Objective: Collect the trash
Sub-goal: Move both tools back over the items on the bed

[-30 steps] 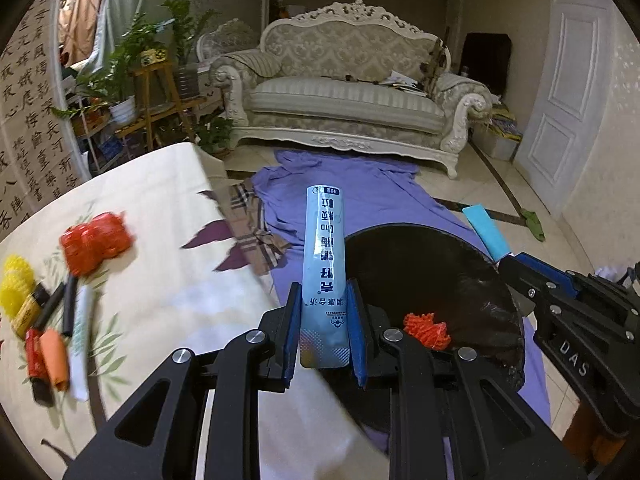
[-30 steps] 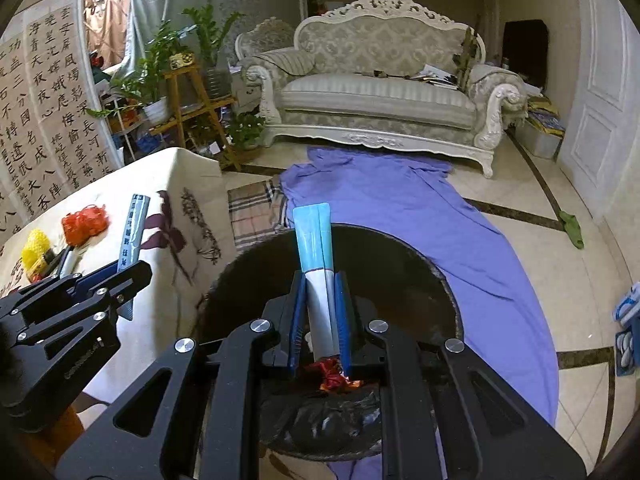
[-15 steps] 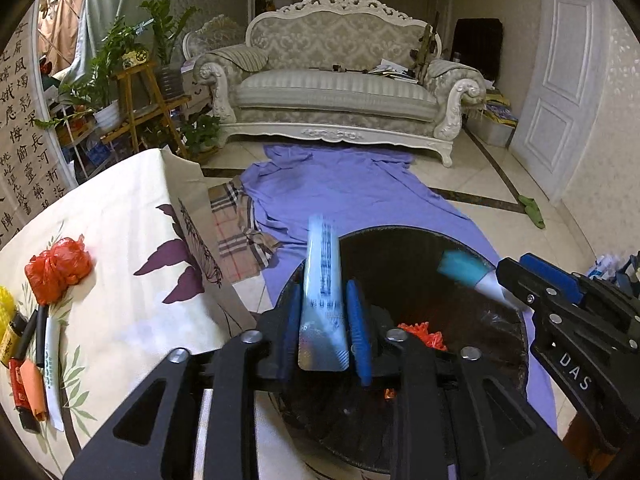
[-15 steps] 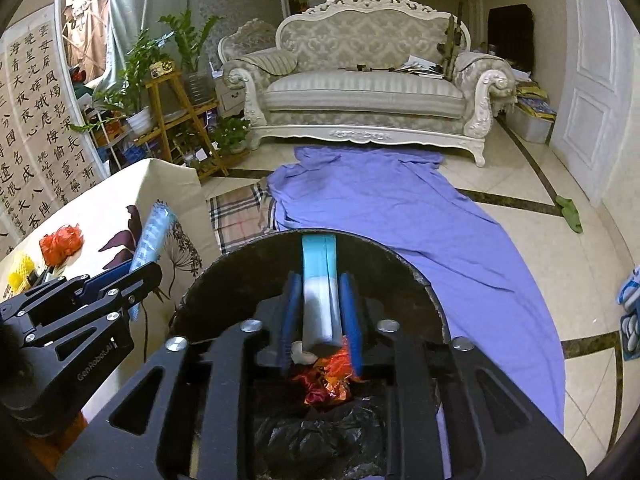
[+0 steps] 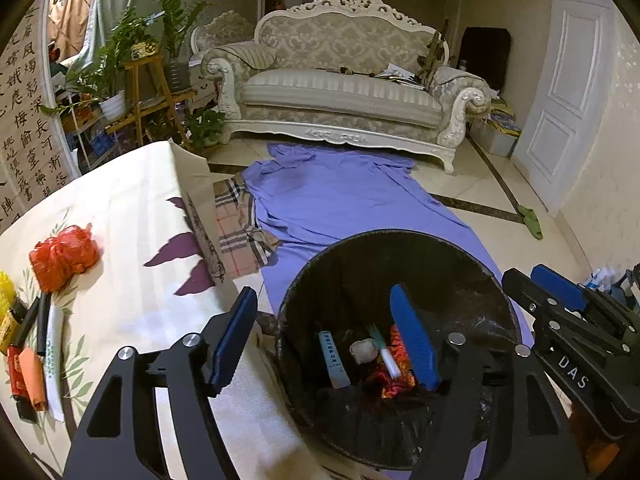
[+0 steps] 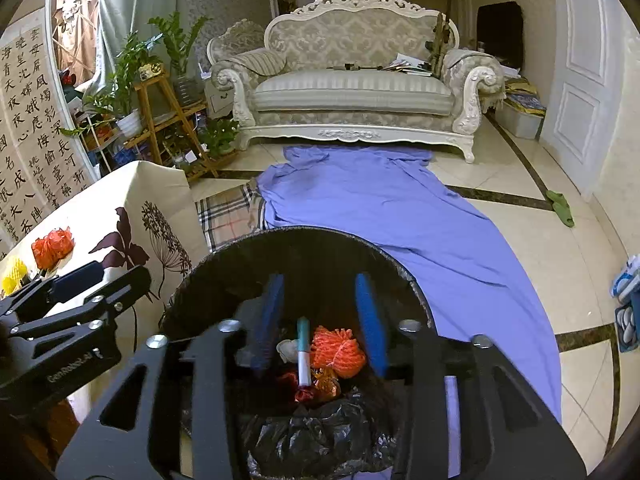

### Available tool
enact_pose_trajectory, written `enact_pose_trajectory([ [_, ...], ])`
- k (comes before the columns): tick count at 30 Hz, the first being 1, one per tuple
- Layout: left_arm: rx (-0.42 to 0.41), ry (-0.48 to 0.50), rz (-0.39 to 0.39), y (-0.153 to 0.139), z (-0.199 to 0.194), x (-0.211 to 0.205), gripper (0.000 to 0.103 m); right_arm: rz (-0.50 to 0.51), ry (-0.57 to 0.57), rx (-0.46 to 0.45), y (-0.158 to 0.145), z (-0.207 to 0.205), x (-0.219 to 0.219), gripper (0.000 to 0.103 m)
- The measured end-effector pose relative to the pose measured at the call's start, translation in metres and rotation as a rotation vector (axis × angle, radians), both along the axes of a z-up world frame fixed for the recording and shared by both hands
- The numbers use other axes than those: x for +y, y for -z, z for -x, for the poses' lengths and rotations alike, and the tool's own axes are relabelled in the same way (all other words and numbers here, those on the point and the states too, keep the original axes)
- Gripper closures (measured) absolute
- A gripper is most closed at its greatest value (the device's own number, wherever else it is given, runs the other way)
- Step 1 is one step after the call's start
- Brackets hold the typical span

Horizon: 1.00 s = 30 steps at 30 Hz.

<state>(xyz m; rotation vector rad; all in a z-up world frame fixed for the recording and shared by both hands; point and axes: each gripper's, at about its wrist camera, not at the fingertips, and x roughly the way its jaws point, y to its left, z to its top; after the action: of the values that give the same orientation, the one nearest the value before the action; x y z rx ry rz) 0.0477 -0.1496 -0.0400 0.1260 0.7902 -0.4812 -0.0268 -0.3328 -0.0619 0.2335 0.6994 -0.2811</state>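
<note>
Left jaws: the left gripper (image 5: pixel 324 336) hangs over the near rim of the round black trash bin (image 5: pixel 496 280), its blue pads spread wide and empty; the jaws have just been opening, with nothing between them.
Right jaws: the right gripper (image 6: pixel 322 316) hovers over the same bin, pads parted about half as wide and also empty; these jaws too have just been opening.
Dropped items: a pale blue flat tube (image 5: pixel 334 360) and a teal-capped white marker (image 6: pixel 303 350) lie in the bin, below and between the pads, beside orange netting (image 6: pixel 338 346).
Remaining trash: a crumpled red plastic bag (image 5: pixel 64 256), yellow netting (image 6: pixel 14 278) and a row of markers (image 5: pixel 30 356) sit on the cream floral-cloth bench (image 5: pixel 132 220), off to the left of both jaws.
Nearer hand: the left, judging by its view, where the bench fills the left side.
Long axis: the markers lie side by side, pointing roughly away from the left jaws, so a grasp across them likely needs little wrist roll.
</note>
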Motion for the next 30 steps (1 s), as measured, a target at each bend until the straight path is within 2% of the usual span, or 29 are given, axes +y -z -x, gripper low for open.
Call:
enact_pose_trajectory([
  [7,-0.01,-0.069,0.002,-0.009,0.002,0.032,0.034,0.003,-0.054,-0.001,-0.003,-0.005,0.025,0.056],
  [11,-0.009,-0.122,0.0,-0.012,0.002,0.06,0.034,0.007,-0.11,0.003,-0.005,-0.011,0.051,0.056],
  [22,-0.019,-0.324,-0.007,-0.022,0.009,0.157,0.034,0.023,-0.298,0.0,-0.018,-0.03,0.132,0.056],
  [30,-0.011,-0.476,-0.003,-0.018,0.019,0.228,0.034,0.05,-0.454,0.0,-0.027,-0.04,0.199,0.056],
])
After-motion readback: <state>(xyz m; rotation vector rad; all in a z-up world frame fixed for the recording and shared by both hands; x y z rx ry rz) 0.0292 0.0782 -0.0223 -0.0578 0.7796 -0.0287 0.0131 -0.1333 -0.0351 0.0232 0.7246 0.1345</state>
